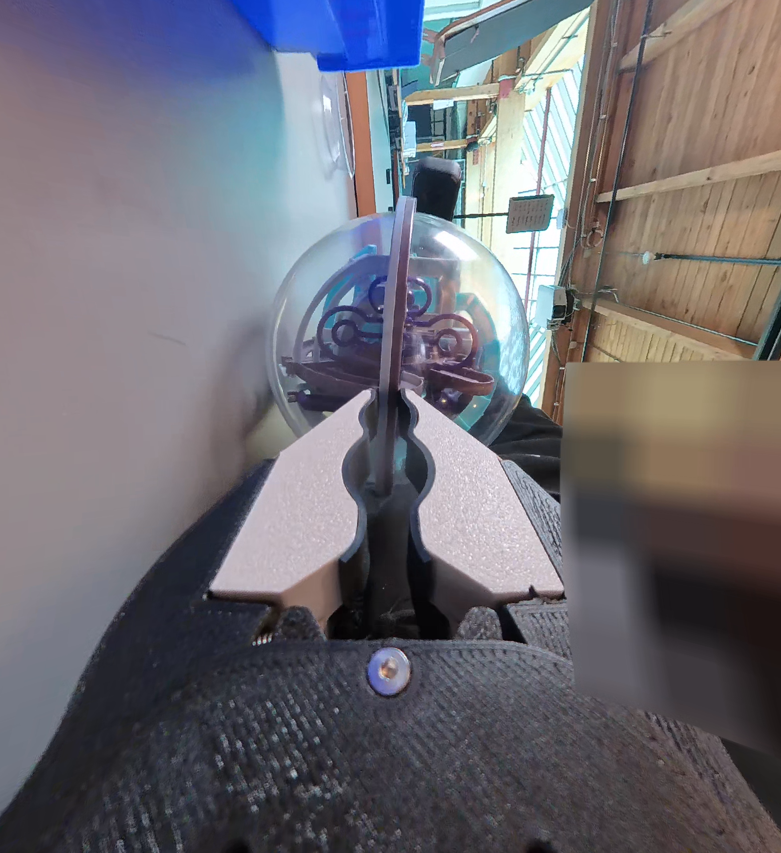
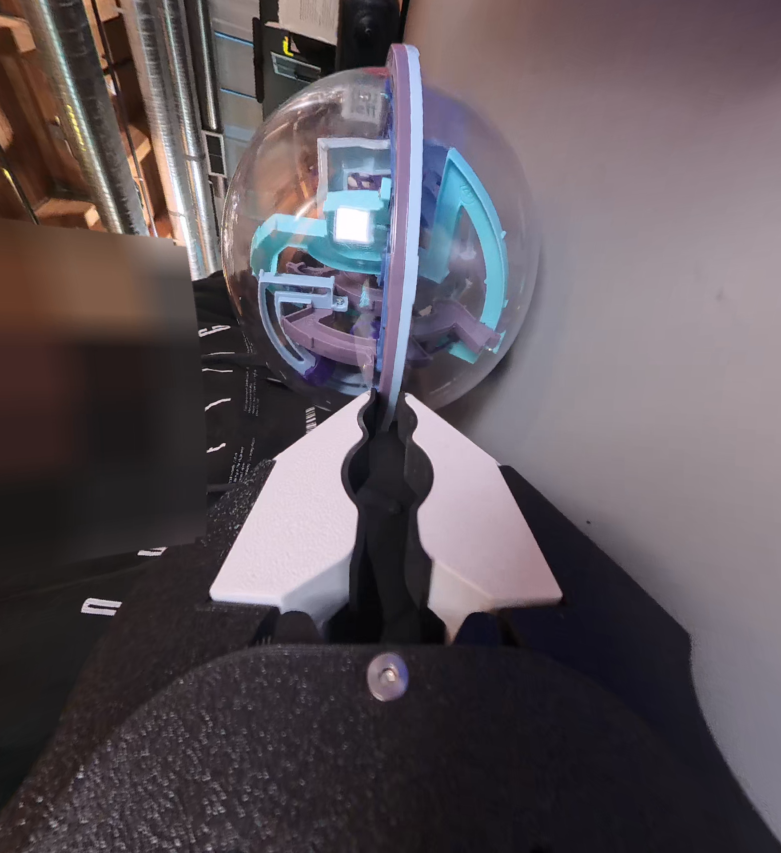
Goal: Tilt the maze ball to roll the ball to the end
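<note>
The maze ball (image 1: 448,323) is a clear plastic sphere with teal and purple tracks inside and a flat purple rim ring (image 1: 398,286) around its middle. My left gripper (image 1: 387,397) is shut on that rim, with the ball straight ahead of its fingers. In the right wrist view the same maze ball (image 2: 333,231) is held by my right gripper (image 2: 386,397), shut on the rim ring (image 2: 407,231) from the opposite side. The ball is lifted, with the rim ring on edge in both views. The small rolling ball inside cannot be made out.
A pale table surface (image 1: 125,323) fills the left of the left wrist view and the right of the right wrist view (image 2: 656,323). A blue bin (image 1: 333,32) sits at the top. A person's dark clothing (image 2: 250,392) is beside the ball.
</note>
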